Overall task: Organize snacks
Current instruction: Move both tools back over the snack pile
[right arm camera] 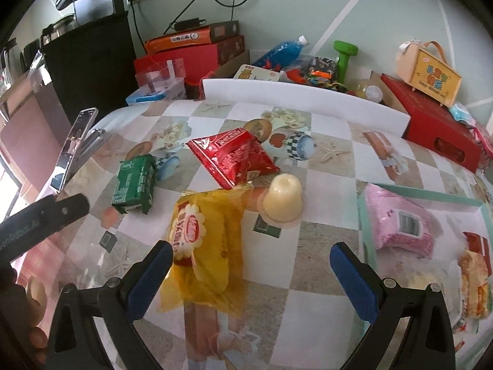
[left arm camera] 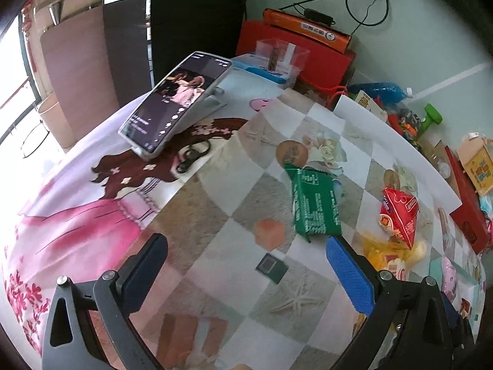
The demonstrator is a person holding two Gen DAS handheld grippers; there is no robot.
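Left wrist: left claw (left arm camera: 246, 256) spread wide, empty, above the glossy checked worktop (left arm camera: 215, 209); flat green packet (left arm camera: 315, 205) just ahead, puffy red bag (left arm camera: 399, 215) right.

Right wrist: right claw (right arm camera: 249, 265) wide, empty, over crinkly yellow bag (right arm camera: 206, 246); smooth cream jelly cup (right arm camera: 283, 199) beyond; print too small to read.

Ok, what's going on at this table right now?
A person is sorting snacks with two handheld grippers, both open and empty. The right gripper hovers over a yellow snack bag, beside a jelly cup. The left gripper points toward a green packet. A red packet lies loose; a pink packet already sits in the teal tray.
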